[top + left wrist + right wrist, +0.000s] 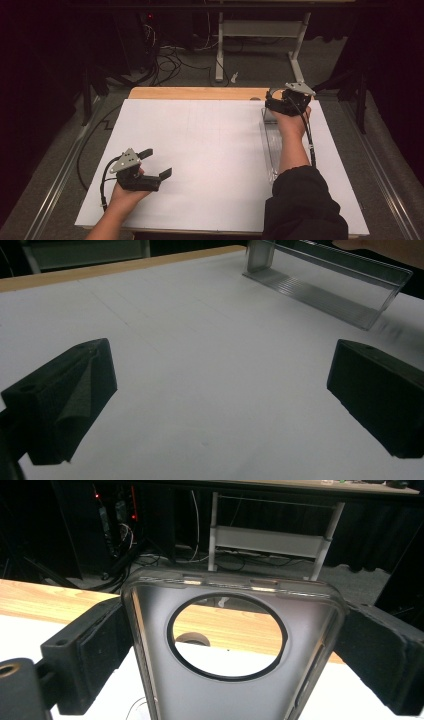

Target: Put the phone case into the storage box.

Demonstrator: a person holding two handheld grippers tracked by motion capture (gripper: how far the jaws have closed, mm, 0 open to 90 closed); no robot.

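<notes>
A dark grey phone case (230, 700) with a large round cut-out stands upright between the jaws of my right gripper (230, 645), which press on its two long sides. That right gripper (286, 102) is at the far right of the table, over the far end of a clear plastic tray (270, 145). My left gripper (157, 163) hovers near the front left of the white sheet (200, 150), open with nothing between its jaws. From the left gripper (220, 390), the clear tray (325, 290) lies farther off at the upper right.
The white sheet covers most of the wooden table (195, 93), whose bare far edge has a small round hole (192, 639). Beyond the table are a metal desk frame (260, 30) and loose cables (170, 60) on the floor.
</notes>
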